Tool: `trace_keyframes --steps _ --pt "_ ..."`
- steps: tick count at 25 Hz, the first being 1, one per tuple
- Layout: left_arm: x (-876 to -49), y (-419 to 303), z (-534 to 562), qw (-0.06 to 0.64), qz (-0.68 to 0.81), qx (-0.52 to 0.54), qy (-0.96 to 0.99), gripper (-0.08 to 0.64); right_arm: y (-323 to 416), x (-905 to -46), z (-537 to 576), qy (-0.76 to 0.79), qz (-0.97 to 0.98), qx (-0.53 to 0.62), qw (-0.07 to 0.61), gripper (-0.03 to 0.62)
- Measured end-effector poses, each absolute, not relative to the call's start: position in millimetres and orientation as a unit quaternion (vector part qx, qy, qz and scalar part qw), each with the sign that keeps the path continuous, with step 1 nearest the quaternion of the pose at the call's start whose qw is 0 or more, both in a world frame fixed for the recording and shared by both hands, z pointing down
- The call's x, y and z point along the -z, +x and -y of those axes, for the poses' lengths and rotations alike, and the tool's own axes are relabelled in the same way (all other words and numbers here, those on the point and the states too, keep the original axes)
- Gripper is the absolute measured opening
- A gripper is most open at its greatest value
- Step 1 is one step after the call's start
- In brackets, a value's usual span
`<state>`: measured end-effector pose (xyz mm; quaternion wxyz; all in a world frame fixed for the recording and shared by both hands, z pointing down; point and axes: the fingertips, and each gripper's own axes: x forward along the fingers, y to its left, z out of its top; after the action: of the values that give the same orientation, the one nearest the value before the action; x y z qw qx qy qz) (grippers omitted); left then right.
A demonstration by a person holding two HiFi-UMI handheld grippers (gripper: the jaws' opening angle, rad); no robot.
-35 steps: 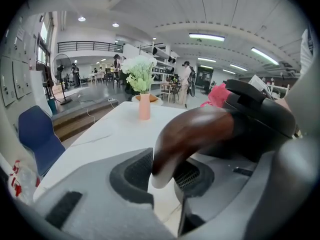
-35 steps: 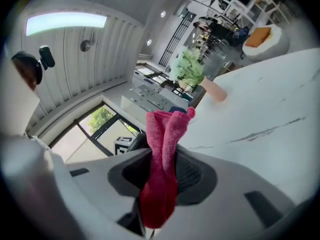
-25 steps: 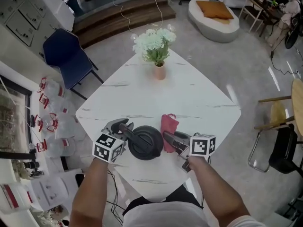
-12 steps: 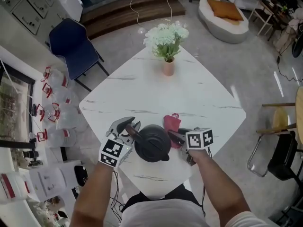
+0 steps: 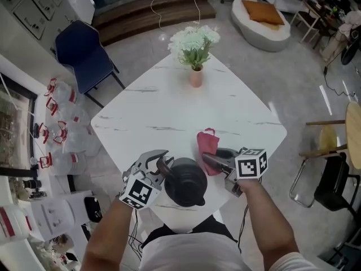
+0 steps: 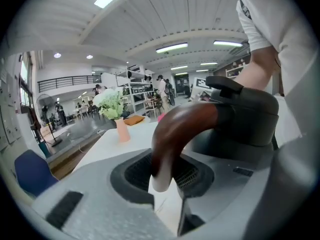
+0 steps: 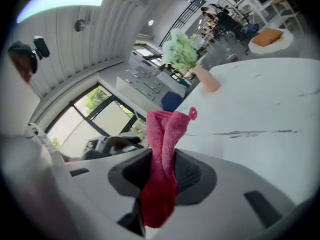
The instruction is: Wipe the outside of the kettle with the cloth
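Surface: the surface (image 5: 225,112) is white with thin grey veins. In the head view it lies as a diamond in the middle of the frame, with one corner pointing down to the person.
Vase: a small pink vase (image 5: 196,76) with pale green-white flowers (image 5: 193,41) stands near the upper corner of the surface, well apart from both tools.
Kettle: the dark kettle (image 5: 185,182) is at the lower corner of the surface, in the lower centre of the frame. I cannot tell if it rests there or is lifted a little.
Left tool: the left tool (image 5: 162,165) is clenched on the brown handle (image 6: 175,129) of the kettle, which passes between its jaws.
Right tool: the right tool (image 5: 210,158) is grasping the pink cloth (image 5: 206,145), which stands up from between its jaws.
Cloth: it is just beside the kettle, at the kettle's upper right. Whether the two touch I cannot tell.
Floor: a grey floor (image 5: 265,72) lies all around the surface.
Room, left side: a blue chair (image 5: 79,52) is in the upper left. Below it, water bottles (image 5: 56,123) with red handles stand along the left edge.
Room, top: a wooden platform (image 5: 152,16) is at the top, and a round white seat (image 5: 265,33) with an orange cushion (image 5: 260,11) is in the upper right.
Room, right side: a dark chair (image 5: 333,182) with metal legs is at the right edge.
Ceiling: the left gripper view shows a white ceiling with long lamps (image 6: 172,48).
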<state>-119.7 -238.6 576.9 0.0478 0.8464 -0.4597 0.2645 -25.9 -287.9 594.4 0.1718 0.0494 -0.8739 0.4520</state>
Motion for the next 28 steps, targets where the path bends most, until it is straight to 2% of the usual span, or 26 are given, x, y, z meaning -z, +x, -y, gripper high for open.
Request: trace_keyframes --steps 4,8,12,18,24,28 --pt "-582.3 -109.6 228.8 0.041 0.447 -0.261 0.854 0.097 -27.6 -537.1 256.8 -0.080 0.885 -0.427 0.166 0.124" --pt "-589.8 -118.8 232.1 0.058 0.453 -0.258 0.852 0.097 -50.2 -528.3 234.4 -0.156 0.877 -0.405 0.207 0.126" --pt "-590.8 -119.6 231.1 0.060 0.452 -0.256 0.853 0.095 -70.0 -542.2 243.0 -0.154 0.873 -0.404 0.227 0.126" --pt "-578.6 -109.5 227.7 0.023 0.445 -0.266 0.855 0.095 -81.4 -592.7 246.2 -0.150 0.851 -0.422 0.275 0.121" --pt "-574.0 -107.1 221.3 0.002 0.450 -0.274 0.850 0.095 -81.2 -630.1 248.4 -0.122 0.842 -0.446 0.276 0.120" --pt "-570.9 -103.2 217.3 -0.017 0.448 -0.279 0.849 0.095 -76.0 -663.4 248.5 -0.096 0.845 -0.395 0.347 0.119"
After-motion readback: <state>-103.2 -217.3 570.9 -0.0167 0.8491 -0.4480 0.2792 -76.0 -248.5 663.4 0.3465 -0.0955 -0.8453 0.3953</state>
